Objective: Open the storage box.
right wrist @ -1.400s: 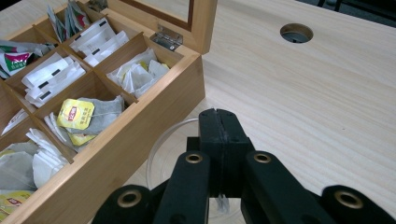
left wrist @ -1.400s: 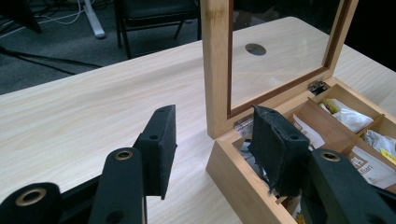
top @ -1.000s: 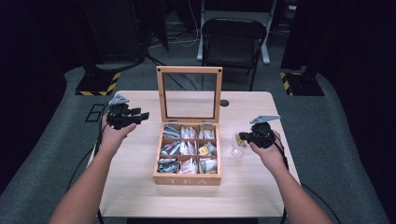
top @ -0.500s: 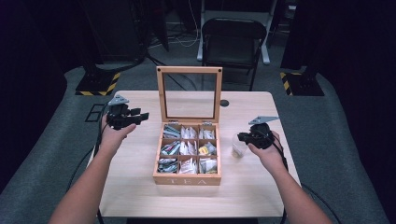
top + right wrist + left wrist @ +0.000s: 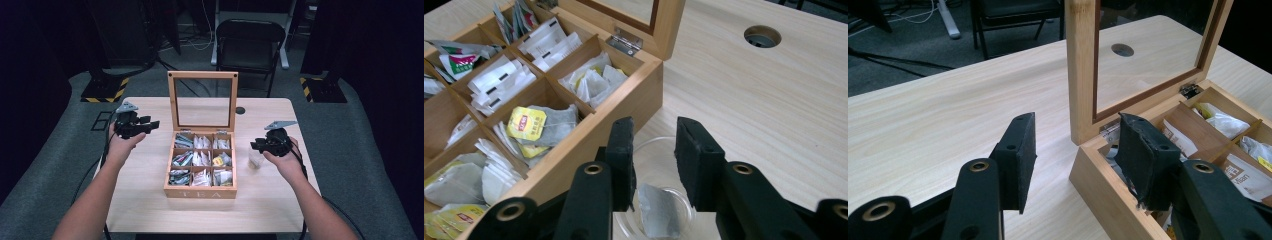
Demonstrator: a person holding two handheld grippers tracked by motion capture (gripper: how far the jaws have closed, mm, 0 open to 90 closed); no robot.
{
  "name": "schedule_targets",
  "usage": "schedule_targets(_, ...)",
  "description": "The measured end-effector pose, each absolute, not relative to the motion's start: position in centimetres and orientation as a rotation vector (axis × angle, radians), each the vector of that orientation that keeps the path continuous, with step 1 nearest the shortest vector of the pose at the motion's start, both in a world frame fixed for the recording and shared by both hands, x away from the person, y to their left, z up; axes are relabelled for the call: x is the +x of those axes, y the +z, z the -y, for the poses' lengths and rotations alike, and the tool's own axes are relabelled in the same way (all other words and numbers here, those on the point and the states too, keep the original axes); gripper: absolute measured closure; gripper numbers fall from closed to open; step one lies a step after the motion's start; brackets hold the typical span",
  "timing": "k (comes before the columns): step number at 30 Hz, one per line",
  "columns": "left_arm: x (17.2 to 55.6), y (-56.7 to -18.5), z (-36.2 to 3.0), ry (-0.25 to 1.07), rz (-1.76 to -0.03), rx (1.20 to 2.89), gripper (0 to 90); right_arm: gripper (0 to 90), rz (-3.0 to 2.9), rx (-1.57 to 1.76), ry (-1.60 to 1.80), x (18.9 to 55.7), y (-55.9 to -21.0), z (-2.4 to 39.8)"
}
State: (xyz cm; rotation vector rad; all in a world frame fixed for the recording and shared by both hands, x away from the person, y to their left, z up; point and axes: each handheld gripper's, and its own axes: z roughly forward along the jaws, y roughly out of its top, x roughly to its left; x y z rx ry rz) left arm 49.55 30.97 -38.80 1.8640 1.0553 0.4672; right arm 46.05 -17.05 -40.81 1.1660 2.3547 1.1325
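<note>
A pale, crumpled tea bag (image 5: 658, 212) lies in a small clear glass cup (image 5: 655, 200) on the table, just right of the wooden tea box (image 5: 200, 192). The right gripper (image 5: 655, 150) hovers over it, its flat black jaws having just been opening, nothing pressed between them. Far left, the left gripper (image 5: 1075, 157) stands part-open and empty beside the box's upright glass-paned lid (image 5: 202, 76); smooth bare table (image 5: 145, 200) surrounds it.

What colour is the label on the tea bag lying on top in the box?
Yellow, with a small red mark on the label; the right gripper view shows it best.

Bright lit table, dark surroundings, soft focus
</note>
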Motion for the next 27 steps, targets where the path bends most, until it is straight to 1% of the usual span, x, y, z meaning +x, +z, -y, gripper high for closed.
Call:
schedule_targets(1,49.6,-38.8,-30.9,0.466,-1.053,1.867,49.8,64.4,-2.355,1.169,1.138,46.0,-40.5,16.9)
schedule_targets(2,49.6,-38.8,-30.9,0.466,-1.053,1.867,49.9,64.4,-2.355,1.169,1.138,46.0,-40.5,16.9)
schedule_targets(3,49.6,-38.7,-30.8,0.467,-1.050,1.869,49.8,60.3,-2.359,1.169,1.137,46.1,-40.2,16.7)
schedule_targets(4,49.6,-38.7,-30.8,0.467,-1.050,1.869,49.8,60.3,-2.359,1.169,1.137,46.1,-40.2,16.7)
schedule_targets(5,49.7,-38.6,-30.8,0.463,-1.050,1.867,49.8,57.9,-2.353,1.166,1.129,46.1,-40.0,16.6)
schedule_targets(13,49.4,-38.3,-30.7,0.468,-1.041,1.873,49.8,54.4,-2.342,1.185,1.158,46.4,-39.3,16.2)
schedule_targets(19,49.6,-38.1,-30.7,0.474,-1.038,1.872,49.8,48.6,-2.350,1.158,1.165,47.0,-38.5,15.6)
schedule_targets(27,49.9,-38.2,-30.8,0.462,-1.033,1.881,49.8,46.7,-2.356,1.162,1.143,47.7,-38.3,15.0)
